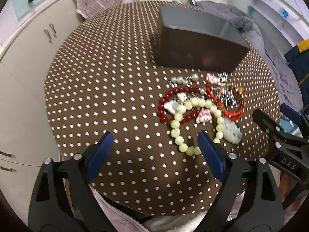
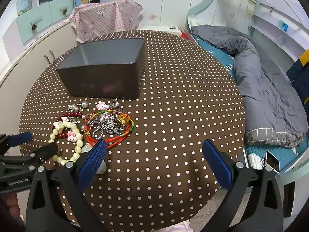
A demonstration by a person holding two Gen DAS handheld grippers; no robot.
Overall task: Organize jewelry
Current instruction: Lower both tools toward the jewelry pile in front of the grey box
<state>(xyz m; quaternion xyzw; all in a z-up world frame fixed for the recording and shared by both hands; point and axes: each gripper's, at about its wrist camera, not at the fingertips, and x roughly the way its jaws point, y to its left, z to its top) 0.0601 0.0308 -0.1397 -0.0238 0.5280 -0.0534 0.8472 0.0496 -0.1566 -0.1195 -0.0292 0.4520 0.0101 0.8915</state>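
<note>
A heap of jewelry lies on the table in front of an open grey box [image 1: 200, 44] [image 2: 104, 71]. It holds a pale green bead bracelet [image 1: 179, 121] [image 2: 79, 136] with a jade pendant [image 1: 231, 131], a dark red bead bracelet [image 1: 164, 100] [image 2: 72, 114], red cord bracelets [image 1: 231, 112] [image 2: 115, 141], a silver chain [image 1: 227, 94] [image 2: 108, 125], pink cat charms [image 1: 203, 116] [image 2: 71, 134] and pearl pieces [image 1: 193, 77] [image 2: 85, 104]. My left gripper [image 1: 154, 133] [image 2: 38, 142] is open, its right finger at the green bracelet's near edge. My right gripper [image 2: 154, 141] [image 1: 272, 112] is open, right of the heap, holding nothing.
The round table wears a brown cloth with white dots [image 1: 115, 96] [image 2: 183, 96]. White cabinets [image 1: 29, 67] stand to the left. A bed with a grey duvet [image 2: 260, 77] and a phone [image 2: 272, 161] is on the right. A pink checked cloth [image 2: 106, 19] hangs behind.
</note>
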